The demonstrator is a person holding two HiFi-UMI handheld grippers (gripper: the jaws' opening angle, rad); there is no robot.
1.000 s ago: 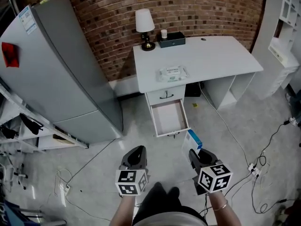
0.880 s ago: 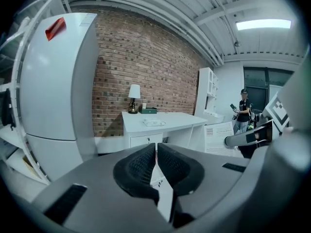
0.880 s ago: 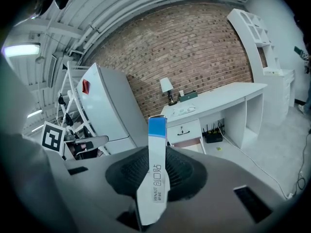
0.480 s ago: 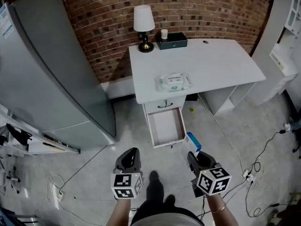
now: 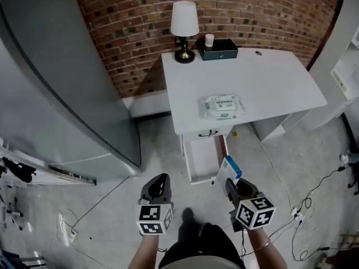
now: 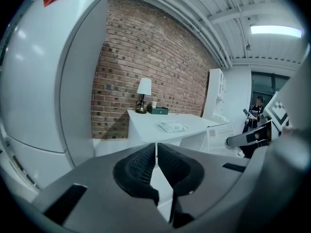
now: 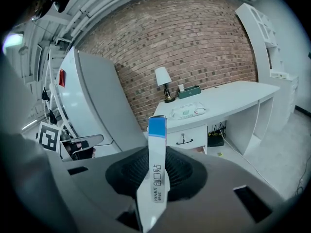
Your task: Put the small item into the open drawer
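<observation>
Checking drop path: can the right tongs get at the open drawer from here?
Likely yes. The right tongs, shut on the box, hang just short of the open drawer; its top is uncovered and nothing stands between. The desk covers only its rear.

Wall [image 5: 129, 32]: rough red brick. Desk [image 5: 280, 77]: smooth matt white. Fridge [image 5: 56, 94]: smooth grey, slight sheen. Small box [image 5: 228, 171]: glossy card. Floor [image 5: 162, 144]: matt grey concrete.

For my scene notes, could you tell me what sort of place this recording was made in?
Probably a lab or studio dressed as a home office: a white desk with a table lamp against a brick wall, a grey refrigerator beside it, and loose cables across the bare concrete floor.
</observation>
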